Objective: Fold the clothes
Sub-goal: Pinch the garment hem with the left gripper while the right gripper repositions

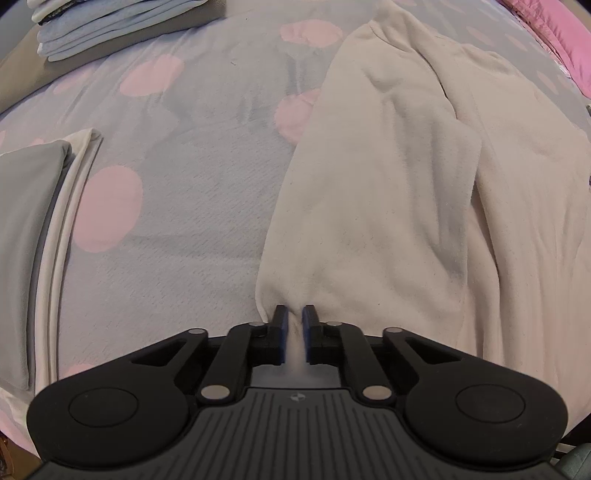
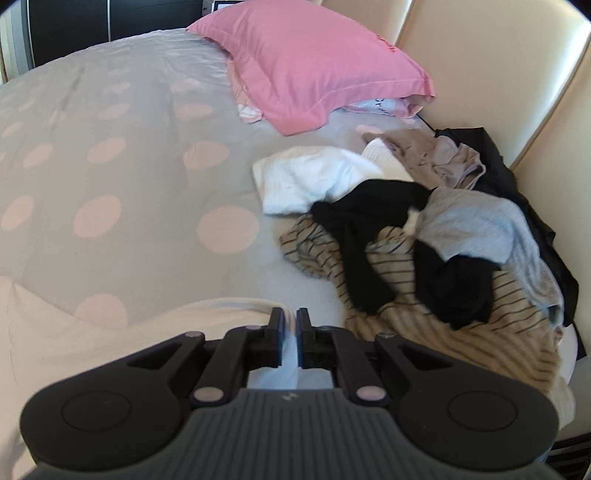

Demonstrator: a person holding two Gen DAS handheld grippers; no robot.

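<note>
A cream fleece garment (image 1: 399, 184) lies spread lengthwise on the grey bedspread with pink dots (image 1: 177, 206). My left gripper (image 1: 294, 314) is shut on the garment's near left corner, with cloth pinched between the blue pads. In the right wrist view the same cream garment (image 2: 92, 339) lies at the lower left. My right gripper (image 2: 290, 317) is shut on its edge, with pale cloth showing between the pads.
Folded blue clothes (image 1: 110, 26) are stacked at the far left. Folded grey and white pieces (image 1: 33, 236) lie at the left edge. A pile of unfolded clothes (image 2: 424, 240) lies by the cream headboard (image 2: 498, 74). A pink pillow (image 2: 314, 62) lies at the back.
</note>
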